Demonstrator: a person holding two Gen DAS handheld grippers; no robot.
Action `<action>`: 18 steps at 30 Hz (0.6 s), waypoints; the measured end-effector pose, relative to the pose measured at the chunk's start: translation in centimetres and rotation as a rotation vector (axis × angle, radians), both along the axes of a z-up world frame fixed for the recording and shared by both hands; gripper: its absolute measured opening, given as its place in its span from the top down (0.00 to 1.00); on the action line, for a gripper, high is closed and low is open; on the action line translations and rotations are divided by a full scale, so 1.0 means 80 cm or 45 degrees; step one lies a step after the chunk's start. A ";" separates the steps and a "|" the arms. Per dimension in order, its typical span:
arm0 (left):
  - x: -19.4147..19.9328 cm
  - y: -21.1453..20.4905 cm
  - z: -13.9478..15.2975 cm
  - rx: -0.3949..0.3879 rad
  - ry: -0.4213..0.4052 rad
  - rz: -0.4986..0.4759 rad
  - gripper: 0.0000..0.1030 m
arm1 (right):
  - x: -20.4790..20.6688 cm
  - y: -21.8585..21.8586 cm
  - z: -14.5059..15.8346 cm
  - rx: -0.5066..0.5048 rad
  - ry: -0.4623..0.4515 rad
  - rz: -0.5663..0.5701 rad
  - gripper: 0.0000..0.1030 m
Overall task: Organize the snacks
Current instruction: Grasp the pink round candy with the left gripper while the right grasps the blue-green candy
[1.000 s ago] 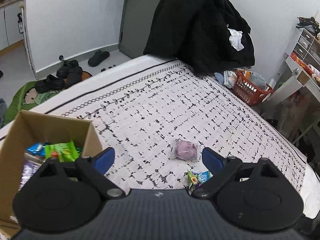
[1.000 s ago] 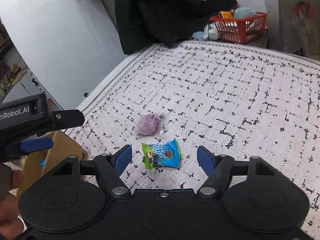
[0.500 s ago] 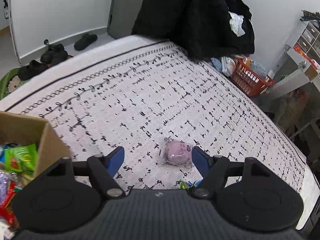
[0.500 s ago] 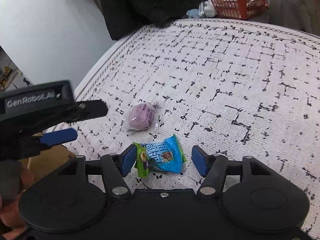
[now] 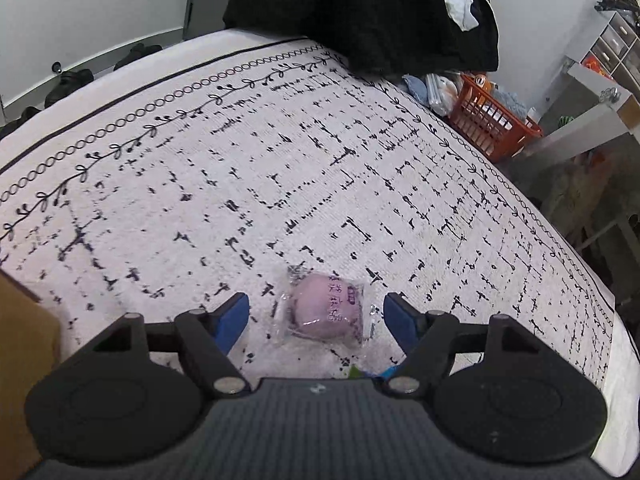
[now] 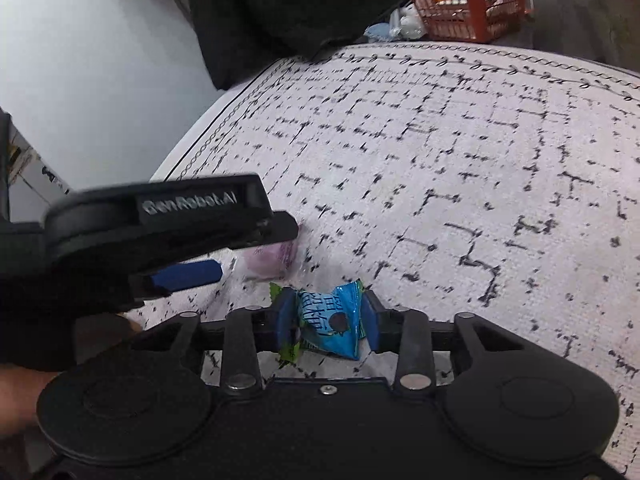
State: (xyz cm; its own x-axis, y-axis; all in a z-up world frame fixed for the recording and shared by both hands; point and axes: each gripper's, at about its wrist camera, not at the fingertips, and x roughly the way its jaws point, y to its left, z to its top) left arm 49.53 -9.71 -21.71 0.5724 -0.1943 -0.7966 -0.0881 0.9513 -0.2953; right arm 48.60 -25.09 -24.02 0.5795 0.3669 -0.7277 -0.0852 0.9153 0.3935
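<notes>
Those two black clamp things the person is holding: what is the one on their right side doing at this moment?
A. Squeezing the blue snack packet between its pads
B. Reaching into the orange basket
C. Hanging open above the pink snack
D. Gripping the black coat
A: in the right wrist view the right gripper has its blue pads pressed against both sides of the blue snack packet, which is crumpled between them on the bedspread.

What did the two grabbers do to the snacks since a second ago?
The right tool moved in and shut on the blue snack packet, which it only framed before. The left tool swung away from the cardboard box and came forward, so its open fingers now sit on either side of the pink snack. The pink snack stayed where it was on the bed.
</notes>
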 end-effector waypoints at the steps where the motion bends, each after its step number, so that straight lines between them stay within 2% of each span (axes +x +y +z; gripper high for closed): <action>1: 0.002 -0.002 -0.003 0.007 0.001 -0.004 0.29 | 0.000 -0.002 0.001 -0.006 -0.006 -0.013 0.71; 5: 0.010 -0.006 -0.013 0.046 0.027 -0.014 0.39 | -0.002 -0.007 0.005 -0.052 -0.021 -0.040 0.71; 8: 0.010 -0.009 -0.011 0.068 0.009 -0.042 0.56 | -0.003 -0.005 0.009 -0.089 -0.023 -0.041 0.64; 9: 0.010 -0.008 -0.010 0.065 0.008 -0.038 0.59 | -0.004 -0.006 0.010 -0.099 -0.029 -0.048 0.63; 11: 0.008 -0.005 -0.007 0.054 0.011 -0.028 0.61 | -0.005 -0.009 0.014 -0.092 -0.049 -0.064 0.56; 15: -0.002 0.005 0.002 0.058 0.005 0.016 0.62 | -0.005 -0.006 0.018 -0.057 -0.052 -0.048 0.49; 18: -0.010 0.013 0.013 0.052 -0.007 0.039 0.62 | -0.004 -0.001 0.018 -0.069 -0.057 -0.037 0.38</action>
